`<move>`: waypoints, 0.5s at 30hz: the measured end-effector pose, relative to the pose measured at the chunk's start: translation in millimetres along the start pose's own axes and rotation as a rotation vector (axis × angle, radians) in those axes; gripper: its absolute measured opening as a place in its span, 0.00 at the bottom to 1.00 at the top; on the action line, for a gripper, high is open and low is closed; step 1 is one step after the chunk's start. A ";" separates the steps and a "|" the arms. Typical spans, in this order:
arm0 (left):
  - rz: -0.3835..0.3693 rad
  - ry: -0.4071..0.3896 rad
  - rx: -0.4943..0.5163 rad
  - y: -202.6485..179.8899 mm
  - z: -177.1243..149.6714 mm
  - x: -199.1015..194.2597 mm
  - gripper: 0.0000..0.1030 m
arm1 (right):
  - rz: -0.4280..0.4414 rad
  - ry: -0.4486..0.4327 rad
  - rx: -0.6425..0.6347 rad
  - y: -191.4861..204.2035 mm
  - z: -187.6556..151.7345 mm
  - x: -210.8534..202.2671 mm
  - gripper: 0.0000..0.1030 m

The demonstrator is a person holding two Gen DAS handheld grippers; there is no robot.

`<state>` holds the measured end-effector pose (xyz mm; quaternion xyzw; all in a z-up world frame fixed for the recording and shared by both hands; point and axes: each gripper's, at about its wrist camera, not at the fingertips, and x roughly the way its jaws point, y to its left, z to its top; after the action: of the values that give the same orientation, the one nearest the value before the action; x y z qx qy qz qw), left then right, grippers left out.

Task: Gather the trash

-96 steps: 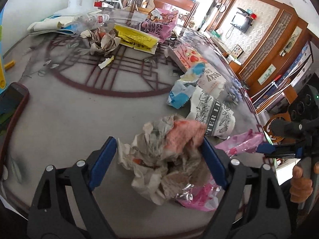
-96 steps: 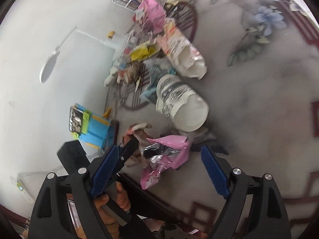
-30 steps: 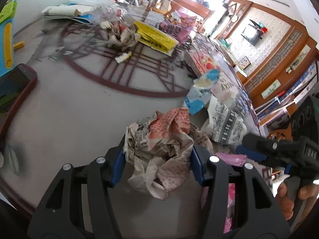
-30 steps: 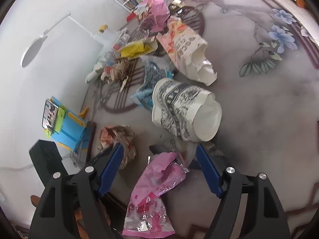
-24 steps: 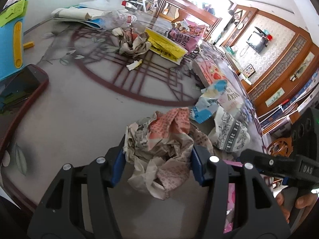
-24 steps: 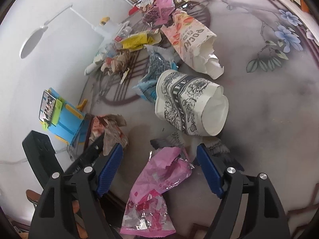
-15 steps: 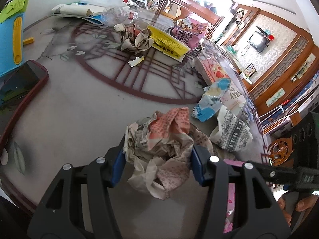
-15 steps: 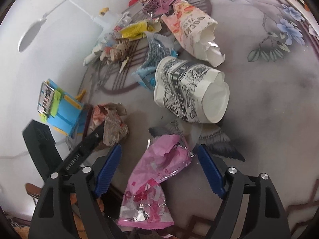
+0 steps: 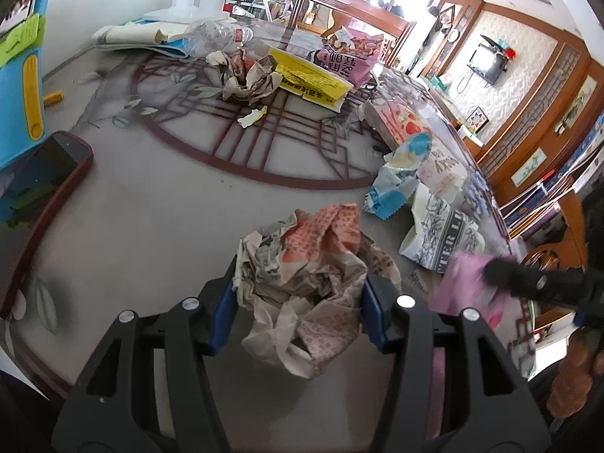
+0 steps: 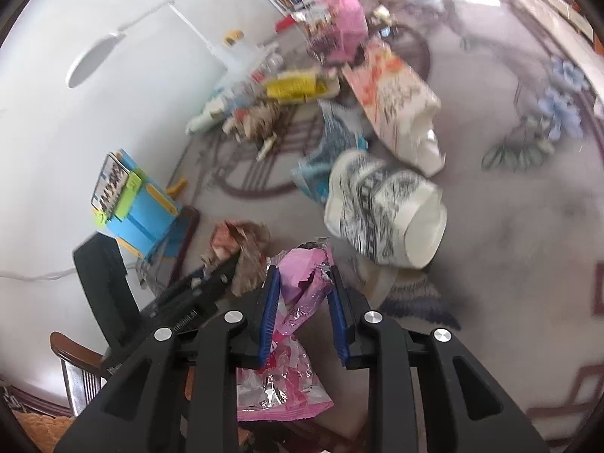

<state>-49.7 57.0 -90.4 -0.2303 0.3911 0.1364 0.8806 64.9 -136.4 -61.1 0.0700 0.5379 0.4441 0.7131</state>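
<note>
Both the left gripper (image 9: 299,309) and right gripper (image 10: 304,315) had black frames, blue pads (image 10: 270,313) and silver screws (image 9: 405,301).

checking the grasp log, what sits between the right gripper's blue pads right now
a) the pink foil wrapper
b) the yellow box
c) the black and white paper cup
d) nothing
a: in the right wrist view the right gripper has just been closing, and its blue pads pinch the pink foil wrapper, while the black and white paper cup lies apart on the table.
</note>
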 end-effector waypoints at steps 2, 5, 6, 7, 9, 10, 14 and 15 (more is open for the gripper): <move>0.005 0.002 0.008 -2.7 -0.9 -1.9 0.51 | -0.004 -0.038 -0.013 0.4 1.1 -9.8 0.24; -0.003 -0.004 0.016 -10.6 -1.1 -9.0 0.51 | -0.021 -0.100 -0.024 -2.2 4.1 -24.9 0.24; -0.006 -0.010 0.021 -13.9 -0.2 -11.6 0.51 | -0.028 -0.120 -0.026 -3.7 4.6 -30.4 0.24; -0.011 -0.021 0.031 -19.4 1.2 -15.8 0.51 | -0.037 -0.147 -0.026 -5.6 5.9 -37.6 0.24; -0.022 -0.039 0.047 -29.0 3.2 -22.2 0.51 | -0.047 -0.197 -0.025 -10.2 6.6 -51.5 0.24; -0.032 -0.049 0.056 -35.3 5.0 -25.9 0.51 | -0.051 -0.218 -0.024 -12.6 6.1 -57.5 0.24; -0.079 -0.073 0.076 -59.8 11.4 -34.8 0.51 | -0.104 -0.305 -0.028 -21.5 5.1 -82.2 0.24; -0.089 -0.077 0.083 -65.4 12.8 -35.7 0.51 | -0.117 -0.321 -0.028 -24.5 4.5 -87.2 0.24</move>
<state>-37.7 5.4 -36.5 -0.2054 0.3516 0.0896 0.9089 80.0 -211.1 -12.0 0.0988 0.4139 0.3923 0.8155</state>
